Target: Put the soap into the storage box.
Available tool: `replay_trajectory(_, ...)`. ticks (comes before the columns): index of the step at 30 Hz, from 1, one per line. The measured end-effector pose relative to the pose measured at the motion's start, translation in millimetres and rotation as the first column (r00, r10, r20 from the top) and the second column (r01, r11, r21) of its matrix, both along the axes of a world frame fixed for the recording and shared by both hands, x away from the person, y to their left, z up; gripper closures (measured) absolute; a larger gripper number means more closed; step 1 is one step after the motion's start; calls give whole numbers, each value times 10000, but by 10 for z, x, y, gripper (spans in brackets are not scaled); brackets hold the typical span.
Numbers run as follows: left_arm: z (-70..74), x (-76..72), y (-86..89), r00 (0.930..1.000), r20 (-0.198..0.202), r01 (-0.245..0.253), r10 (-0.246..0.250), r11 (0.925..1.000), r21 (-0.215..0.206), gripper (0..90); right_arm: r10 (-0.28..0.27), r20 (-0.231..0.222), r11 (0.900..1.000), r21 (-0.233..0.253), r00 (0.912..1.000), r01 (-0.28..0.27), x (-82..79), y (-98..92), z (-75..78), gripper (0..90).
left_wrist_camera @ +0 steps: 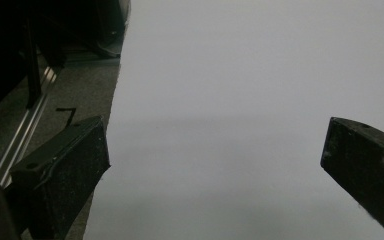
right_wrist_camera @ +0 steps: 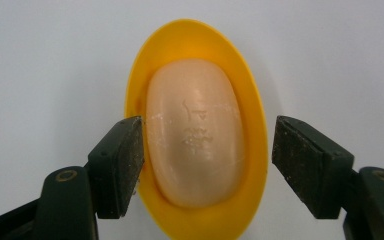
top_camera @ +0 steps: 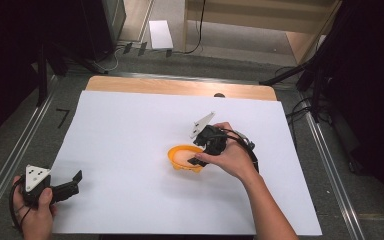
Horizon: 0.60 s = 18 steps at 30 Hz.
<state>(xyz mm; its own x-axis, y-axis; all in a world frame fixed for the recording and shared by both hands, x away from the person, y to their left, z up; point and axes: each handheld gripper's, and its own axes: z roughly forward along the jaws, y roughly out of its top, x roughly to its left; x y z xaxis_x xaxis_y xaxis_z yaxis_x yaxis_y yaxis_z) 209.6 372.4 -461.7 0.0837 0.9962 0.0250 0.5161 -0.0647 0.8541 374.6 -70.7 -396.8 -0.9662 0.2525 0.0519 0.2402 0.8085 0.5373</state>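
White paper [top_camera: 130, 150] covers wooden table [top_camera: 180, 86]; grey floor [top_camera: 70, 85] around.

Unreadable embossed marks on soap [right_wrist_camera: 195, 132]

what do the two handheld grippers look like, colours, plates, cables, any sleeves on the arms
Both are black two-jaw tools. The left gripper carries a grey three-cornered plate with small dark holes, and a black cable loops by the hand. The right gripper has the same grey plate and a black cable trailing over the wrist. Its jaws are blocky, with rough, speckled pads and round pivot screws. No sleeves show on the forearms.
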Motion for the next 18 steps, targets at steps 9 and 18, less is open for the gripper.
replay_trajectory(9,0,0,1,10000,3,-12,12,10000,-3,0,-820,26,9955,484,9966,818,-35,-255,10,184)
replay_trajectory(18,-1,1,-2,10000,0,-23,23,10000,19,0,-2203,72,9714,928,9754,2187,-98,-598,-14,78)
